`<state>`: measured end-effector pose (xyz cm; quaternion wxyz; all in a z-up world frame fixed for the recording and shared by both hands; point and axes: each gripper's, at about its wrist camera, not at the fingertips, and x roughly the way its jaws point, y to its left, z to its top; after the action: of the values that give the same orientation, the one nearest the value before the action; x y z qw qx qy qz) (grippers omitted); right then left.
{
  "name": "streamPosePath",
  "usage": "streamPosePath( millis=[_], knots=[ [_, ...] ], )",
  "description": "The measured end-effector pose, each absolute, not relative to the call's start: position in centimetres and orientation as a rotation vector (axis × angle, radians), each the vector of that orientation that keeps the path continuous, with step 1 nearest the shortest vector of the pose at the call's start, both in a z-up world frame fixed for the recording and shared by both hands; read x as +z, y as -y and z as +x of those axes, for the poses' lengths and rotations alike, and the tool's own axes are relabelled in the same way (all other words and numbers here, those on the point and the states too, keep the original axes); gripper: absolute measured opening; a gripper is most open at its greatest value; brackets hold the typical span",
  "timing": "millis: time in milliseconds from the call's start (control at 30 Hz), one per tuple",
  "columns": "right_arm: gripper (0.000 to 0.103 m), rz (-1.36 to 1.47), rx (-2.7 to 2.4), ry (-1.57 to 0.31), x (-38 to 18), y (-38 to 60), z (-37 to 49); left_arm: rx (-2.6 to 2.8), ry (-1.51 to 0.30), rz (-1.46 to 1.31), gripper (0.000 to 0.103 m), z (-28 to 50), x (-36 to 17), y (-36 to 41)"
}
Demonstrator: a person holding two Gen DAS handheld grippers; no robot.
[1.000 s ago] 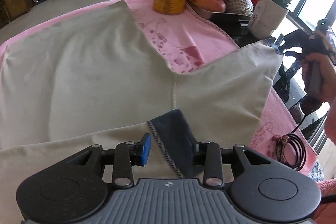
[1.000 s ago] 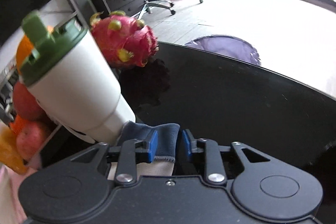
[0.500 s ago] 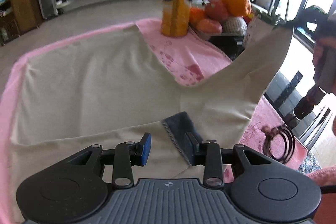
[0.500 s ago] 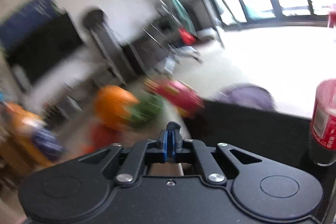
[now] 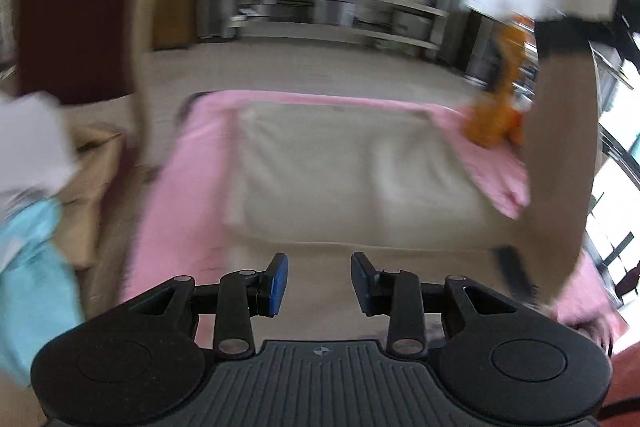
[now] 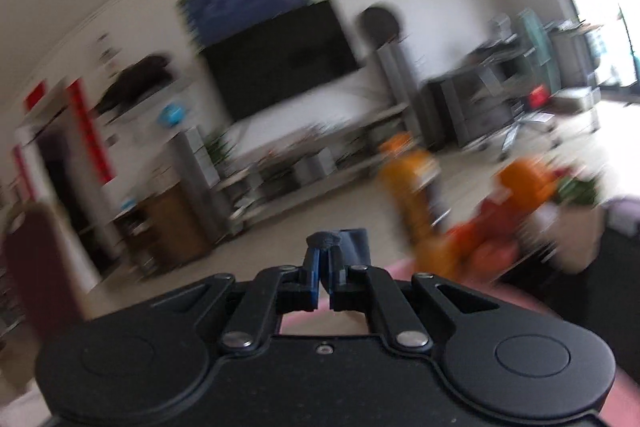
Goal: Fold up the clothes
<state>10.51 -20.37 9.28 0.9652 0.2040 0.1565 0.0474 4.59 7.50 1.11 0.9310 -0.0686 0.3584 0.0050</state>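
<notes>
Above the pink cloth, the right gripper pinches only the garment's dark cuff, which may slip free, while the left gripper gapes partly, empty.

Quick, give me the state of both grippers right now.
Left gripper: open, nothing between its fingers.
Right gripper: shut on the beige garment's dark blue cuff.

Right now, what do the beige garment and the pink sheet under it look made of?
Beige garment: soft matte fabric, probably a cotton knit; it drapes limply where it hangs at the right. Pink sheet: matte cloth, maybe towelling; it sags over the table edge. Motion blur hides any weave.
</notes>
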Motion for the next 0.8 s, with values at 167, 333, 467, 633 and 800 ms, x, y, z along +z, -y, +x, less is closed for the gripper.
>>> streamPosePath(
  millis=[167,333,467,633,800],
  knots=[
    [0.007,0.399,0.295,-0.521,4.6,11.6,10.1,0.178,-0.728,-0.339,0.034,4.1,-1.0,-14.8],
    [0.017,0.43,0.419,-0.738,2.2,11.9,11.0,0.165,-0.78,-0.447,0.036,4.6,-2.3,-16.5],
    [0.047,0.44,0.37,-0.748,3.3,18.5,12.0,0.103,-0.829,-0.391,0.04,5.9,-2.7,-14.6],
    [0.052,0.486,0.31,-0.854,-0.2,26.1,12.6,0.003,-0.929,-0.369,0.04,10.0,-4.0,-11.7],
    [0.05,0.753,0.244,-0.929,-6.6,31.9,13.4,0.0,-0.998,-0.32,0.041,14.1,-6.2,-9.6]
  ],
)
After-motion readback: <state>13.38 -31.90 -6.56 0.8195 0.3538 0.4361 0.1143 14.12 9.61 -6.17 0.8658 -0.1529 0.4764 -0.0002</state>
